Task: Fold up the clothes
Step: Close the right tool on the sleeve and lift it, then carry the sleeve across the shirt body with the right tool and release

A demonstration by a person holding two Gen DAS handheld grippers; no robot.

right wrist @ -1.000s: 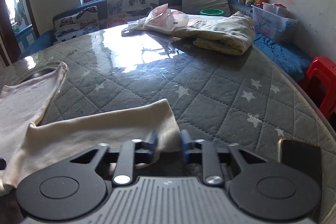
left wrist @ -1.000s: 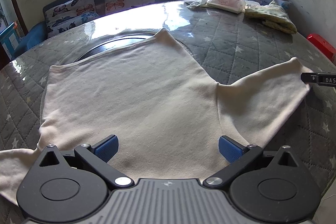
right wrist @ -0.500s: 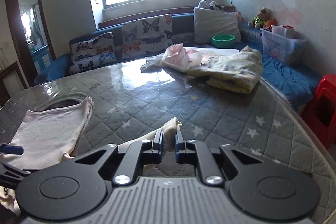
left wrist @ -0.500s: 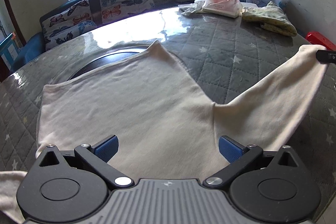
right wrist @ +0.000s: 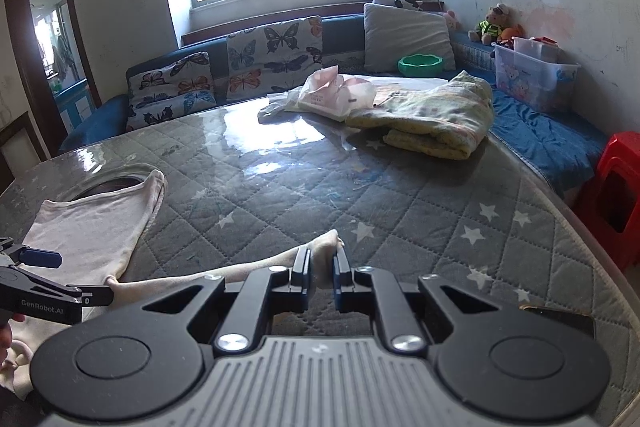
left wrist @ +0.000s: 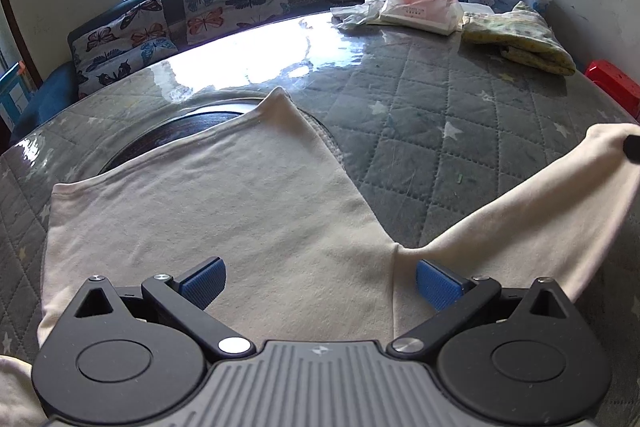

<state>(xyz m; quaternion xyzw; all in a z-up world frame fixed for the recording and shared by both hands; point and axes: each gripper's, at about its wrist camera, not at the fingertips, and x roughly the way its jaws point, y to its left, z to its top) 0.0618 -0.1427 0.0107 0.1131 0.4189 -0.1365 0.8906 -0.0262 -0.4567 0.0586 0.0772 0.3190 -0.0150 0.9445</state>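
Observation:
A cream long-sleeved shirt (left wrist: 224, 211) lies spread on the grey quilted table (left wrist: 460, 131). My left gripper (left wrist: 320, 281) is open, its blue pads over the shirt's body near the armpit, holding nothing. My right gripper (right wrist: 320, 263) is shut on the cuff of the shirt's right sleeve (right wrist: 324, 247) and holds it lifted off the table. The raised sleeve (left wrist: 540, 219) stretches to the right edge of the left wrist view. The shirt's body (right wrist: 96, 227) shows at the left of the right wrist view, with the left gripper's finger (right wrist: 40, 259) over it.
A folded yellow blanket (right wrist: 436, 119) and a pink-and-white plastic bag (right wrist: 336, 95) lie at the table's far side. A sofa with butterfly cushions (right wrist: 272, 55) runs behind. A red stool (right wrist: 616, 195) stands at the right. A dark phone (right wrist: 560, 319) lies near the right gripper.
My right gripper has lifted the sleeve cuff up off the table and the sleeve now hangs stretched. My left gripper stays open over the shirt's body.

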